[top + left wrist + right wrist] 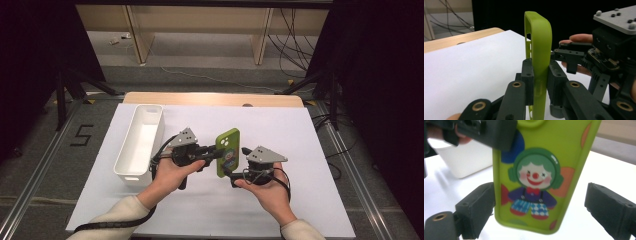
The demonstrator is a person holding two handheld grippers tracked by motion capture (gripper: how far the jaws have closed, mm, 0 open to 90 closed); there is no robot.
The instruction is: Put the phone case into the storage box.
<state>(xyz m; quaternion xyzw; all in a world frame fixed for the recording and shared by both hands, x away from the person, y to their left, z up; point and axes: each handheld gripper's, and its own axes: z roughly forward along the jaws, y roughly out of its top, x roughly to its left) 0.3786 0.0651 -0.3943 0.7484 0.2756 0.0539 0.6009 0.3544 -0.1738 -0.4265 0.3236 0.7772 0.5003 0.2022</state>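
While the left gripper [540,75] pinches the lime-green rubbery phone case with a clown picture [228,152] by its thin edge, upright above the white table sheet [300,150] | right gripper [544,215] jaws wide, not touching | risk: case twists or slips down.

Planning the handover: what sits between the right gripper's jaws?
The green clown-print phone case, in the right gripper view; one jaw stands clear of it.
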